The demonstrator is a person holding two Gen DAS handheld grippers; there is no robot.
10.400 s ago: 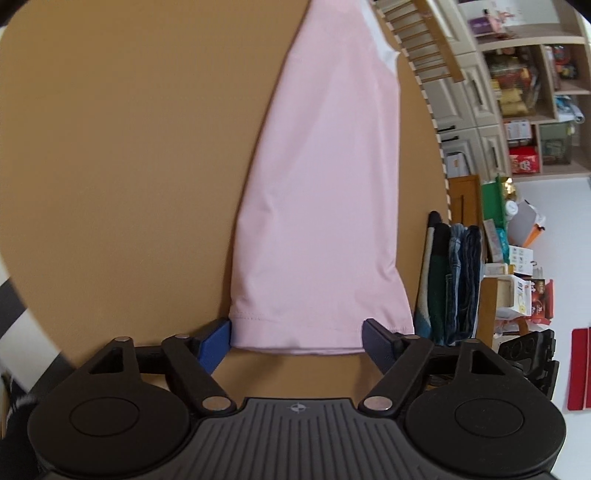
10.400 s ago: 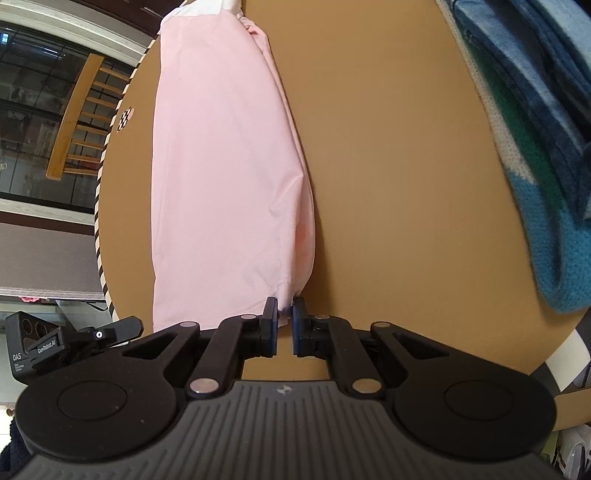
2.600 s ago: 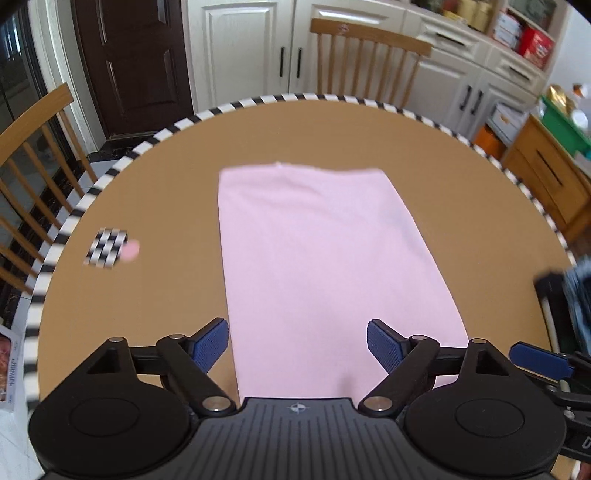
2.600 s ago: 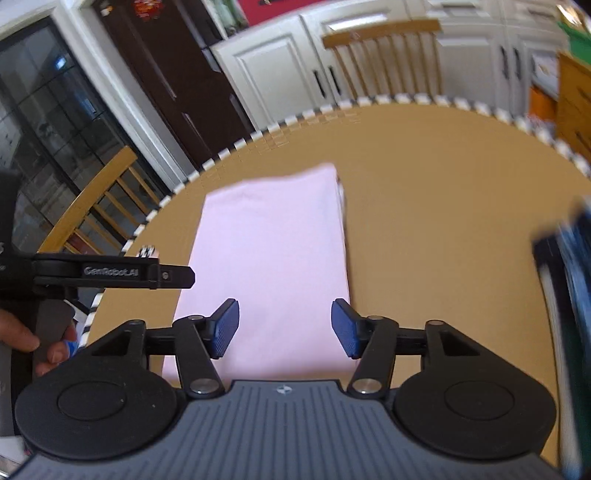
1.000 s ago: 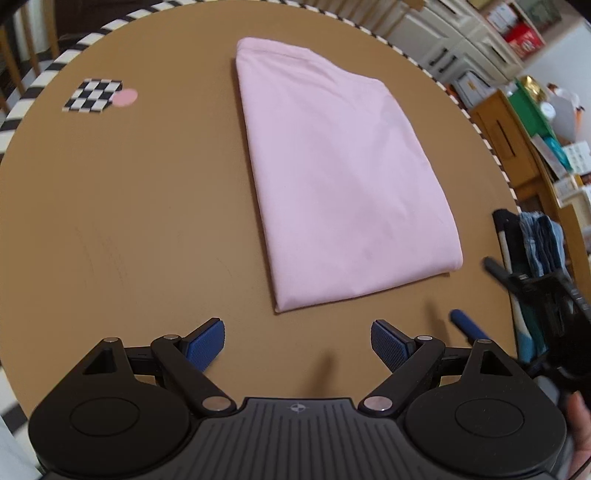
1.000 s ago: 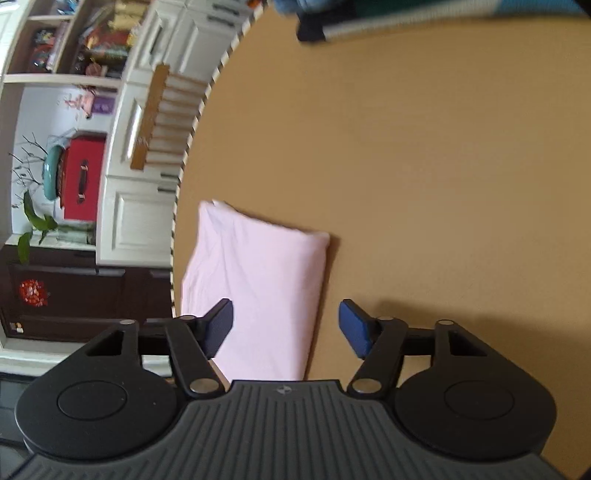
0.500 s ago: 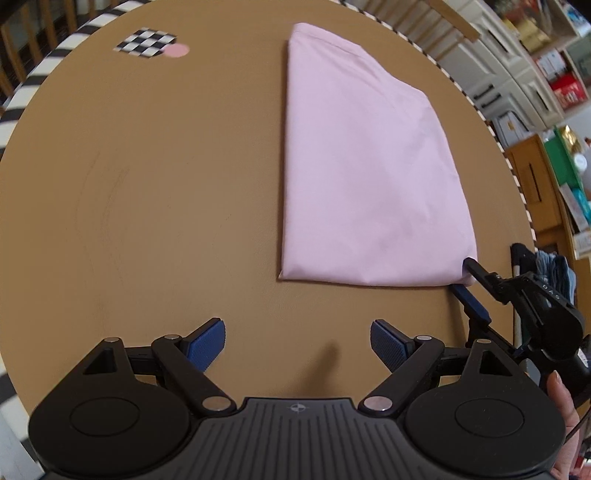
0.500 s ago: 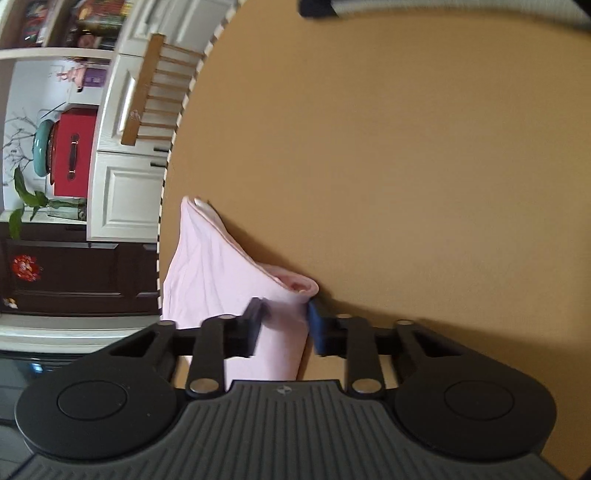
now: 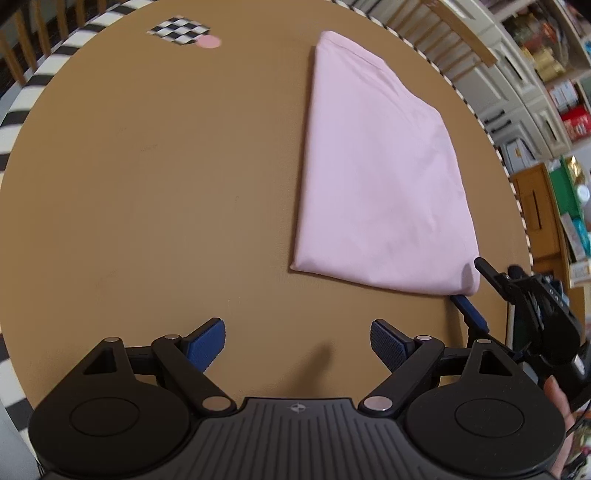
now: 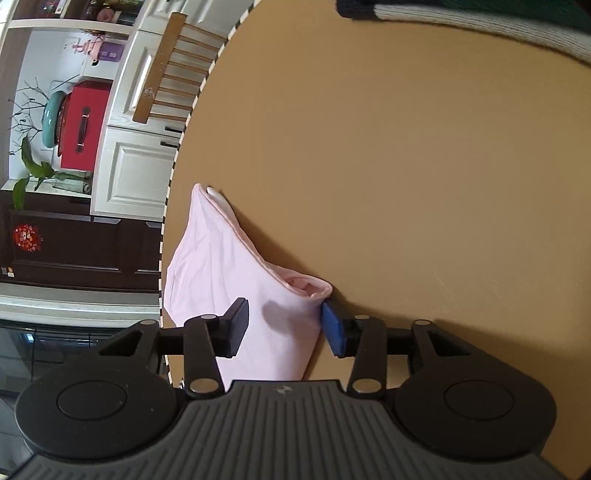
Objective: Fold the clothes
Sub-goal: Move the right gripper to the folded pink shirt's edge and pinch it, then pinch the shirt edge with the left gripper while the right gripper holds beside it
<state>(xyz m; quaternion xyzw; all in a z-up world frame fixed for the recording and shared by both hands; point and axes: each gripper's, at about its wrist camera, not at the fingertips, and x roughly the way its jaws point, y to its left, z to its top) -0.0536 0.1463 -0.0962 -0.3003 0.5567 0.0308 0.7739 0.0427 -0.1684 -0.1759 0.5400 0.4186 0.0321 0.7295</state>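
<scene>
With jaws just reopened, right hand-held gripper straddles pink shirt.

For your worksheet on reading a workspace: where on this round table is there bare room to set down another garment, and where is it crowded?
Bare: the brown table between the checkered marker, the folded pink garment and the left gripper. Crowded: the garment's near right corner, where the right gripper straddles it, beside stacked clothes.

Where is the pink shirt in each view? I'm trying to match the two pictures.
Left wrist view: the pink shirt lies folded flat, upper right of centre, on the table.
Right wrist view: the pink shirt is lower left, its corner between the right tool's fingers.
Shared landmark: the table's striped rim.
</scene>
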